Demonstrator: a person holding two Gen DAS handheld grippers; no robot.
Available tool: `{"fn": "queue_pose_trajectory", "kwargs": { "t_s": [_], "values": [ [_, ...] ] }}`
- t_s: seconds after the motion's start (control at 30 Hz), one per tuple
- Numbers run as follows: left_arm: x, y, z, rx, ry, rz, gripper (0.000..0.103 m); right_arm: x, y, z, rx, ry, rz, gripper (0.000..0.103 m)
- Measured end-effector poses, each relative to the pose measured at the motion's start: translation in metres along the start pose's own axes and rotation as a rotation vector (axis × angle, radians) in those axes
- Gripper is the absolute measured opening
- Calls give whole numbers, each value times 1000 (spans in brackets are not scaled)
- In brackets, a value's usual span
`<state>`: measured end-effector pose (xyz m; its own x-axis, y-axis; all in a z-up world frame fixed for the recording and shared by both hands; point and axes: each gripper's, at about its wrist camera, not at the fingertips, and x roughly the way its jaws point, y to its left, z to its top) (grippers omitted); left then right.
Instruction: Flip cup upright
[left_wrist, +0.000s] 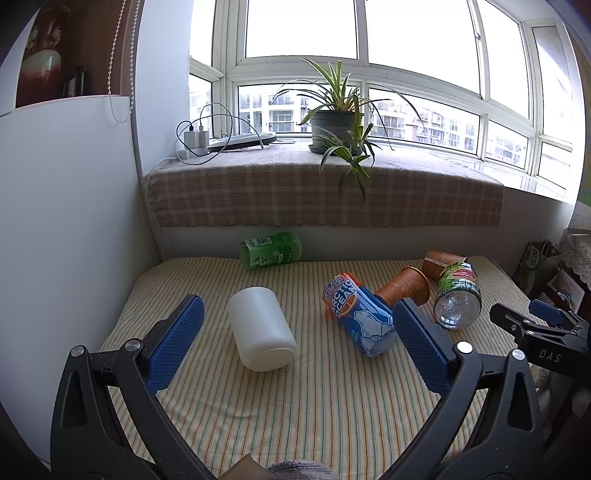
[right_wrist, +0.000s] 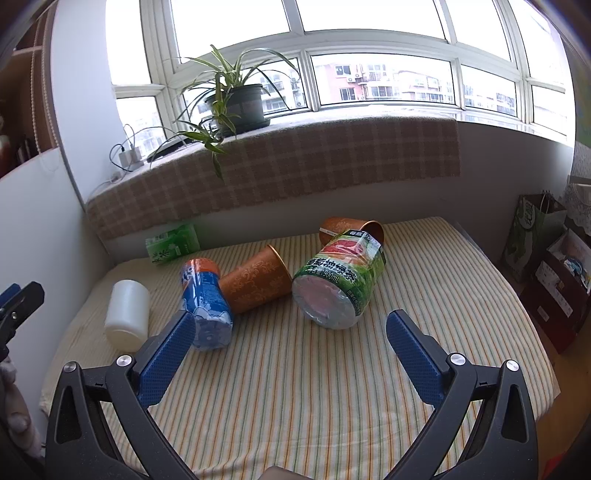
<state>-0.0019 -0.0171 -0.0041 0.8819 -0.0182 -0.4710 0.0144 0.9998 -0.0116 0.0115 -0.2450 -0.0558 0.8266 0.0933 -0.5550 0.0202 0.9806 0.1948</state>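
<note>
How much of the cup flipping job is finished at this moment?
Nothing looks done yet. The near orange cup and the far orange cup both lie on their sides on the striped cloth, among toppled bottles. Nothing is in hand: the left gripper and the right gripper are open and empty. Grasping a cup and standing it upright is all left.

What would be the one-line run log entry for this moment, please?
stage: before grasp | left tool: open, empty | right tool: open, empty | white cup: on its side | orange cups: on their sides
</note>
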Motion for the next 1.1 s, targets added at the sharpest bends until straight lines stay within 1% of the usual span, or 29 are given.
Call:
{"fn": "queue_pose_trajectory", "kwargs": {
  "t_s": [0.23, 0.33, 0.47, 0.6, 0.73, 0.9, 0.97, 1.1],
  "values": [
    [13, -10, 4, 48, 34, -40, 103, -1, -11, -4, 20, 2, -10, 102],
    [23, -17, 5, 91, 57, -55, 103, -2, -18, -7, 33, 6, -17, 102],
    [40, -30, 8, 155, 108, -115, 103, -3, -30, -12, 52, 12, -31, 102],
    [64, -44, 17, 220, 180, -203, 103, -3, -42, -18, 77, 18, -47, 102],
    [89, -67, 32, 333, 244, -279, 103, -3, -55, -25, 107, 28, -55, 102],
    [125, -104, 42, 448, 369, -382, 103, -5, -69, -33, 140, 34, -65, 102],
    [141, -121, 40, 493, 420, -400, 103, -6, -75, -36, 157, 37, -71, 103],
    [168, -152, 31, 599, 493, -391, 103, -8, -88, -42, 180, 36, -99, 102]
  ]
}}
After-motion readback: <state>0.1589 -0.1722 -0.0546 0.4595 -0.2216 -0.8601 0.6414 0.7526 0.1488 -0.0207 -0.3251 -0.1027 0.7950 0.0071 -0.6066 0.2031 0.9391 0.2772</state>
